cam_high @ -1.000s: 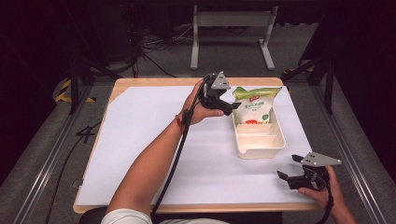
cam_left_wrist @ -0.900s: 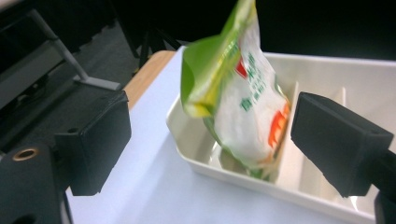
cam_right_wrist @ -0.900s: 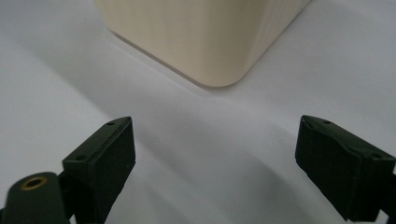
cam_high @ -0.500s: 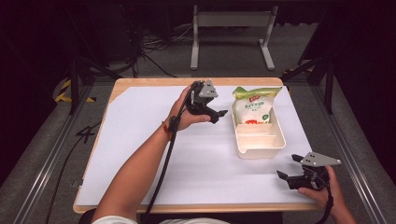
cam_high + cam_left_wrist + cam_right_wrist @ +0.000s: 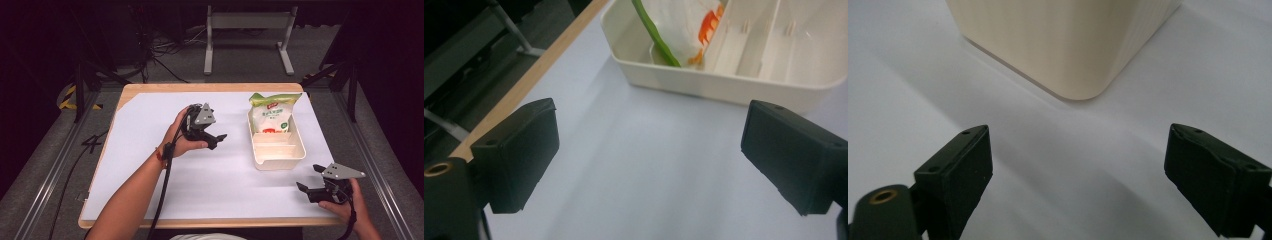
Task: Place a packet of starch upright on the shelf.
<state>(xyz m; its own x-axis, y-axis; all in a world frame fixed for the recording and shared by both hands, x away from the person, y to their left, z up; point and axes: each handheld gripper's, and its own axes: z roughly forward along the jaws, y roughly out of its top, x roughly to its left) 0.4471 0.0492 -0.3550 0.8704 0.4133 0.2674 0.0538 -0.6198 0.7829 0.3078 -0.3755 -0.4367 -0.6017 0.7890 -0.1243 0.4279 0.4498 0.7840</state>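
A cream divided tray (image 5: 278, 159) sits at the right of the white table cover. A white food pouch with a green top and red print (image 5: 271, 114) lies in its far compartment. My left gripper (image 5: 216, 138) hovers over the middle of the table, left of the tray, open with nothing between its jaws. In the left gripper view the tray's wall (image 5: 724, 85) and the pouch (image 5: 674, 25) lie ahead. My right gripper (image 5: 309, 180) rests near the table's front right edge, open and empty. In the right gripper view the tray's rounded corner (image 5: 1073, 55) stands just ahead.
The white sheet (image 5: 150, 165) covers a wooden table whose edge (image 5: 200, 87) shows at the back. A metal stand (image 5: 247, 37) and cables lie on the dark floor beyond. The tray's two near compartments (image 5: 280, 150) hold nothing.
My left gripper has pulled away from the pouch in the tray, moving left and toward me, open. The right gripper has stayed in place.
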